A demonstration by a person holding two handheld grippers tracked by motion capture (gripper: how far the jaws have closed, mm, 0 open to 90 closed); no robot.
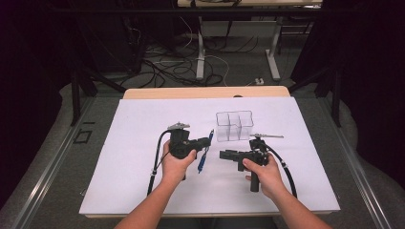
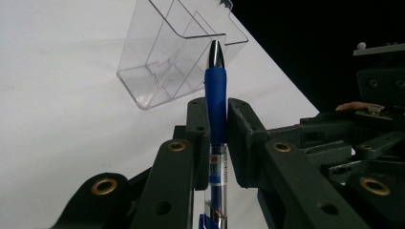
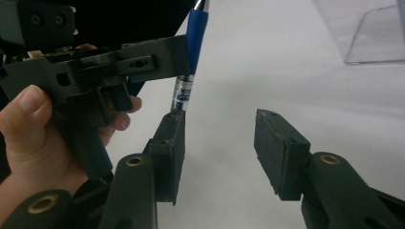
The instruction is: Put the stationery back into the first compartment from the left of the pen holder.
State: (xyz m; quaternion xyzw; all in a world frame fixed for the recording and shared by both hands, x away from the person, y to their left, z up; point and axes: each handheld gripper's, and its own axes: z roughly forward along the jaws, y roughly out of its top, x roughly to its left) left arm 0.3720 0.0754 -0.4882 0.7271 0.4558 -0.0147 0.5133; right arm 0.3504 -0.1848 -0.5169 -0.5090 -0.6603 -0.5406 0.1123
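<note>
Blue pen [image 2: 216, 102] is pinched mid-barrel in the left gripper [image 1: 206, 141], jaws clamped snug, hand [image 1: 175, 164] wrapped round the handle. The right gripper [image 3: 219, 143] sits just beside it over the white sheet [image 1: 133, 143], jaws wide apart, nothing in them. Pen's tip points toward the clear divided organizer [image 1: 234, 125] just beyond, barrel slanting back toward the person.

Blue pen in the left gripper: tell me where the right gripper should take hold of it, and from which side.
Grip the blue pen on its clear lower barrel, just below the left gripper, which is shut on the blue rubber grip. That stretch is bare and straight. Probably bring the open right gripper in from the person's right, its jaws closing across the barrel. The clear plastic compartment holder stands farther back.
</note>
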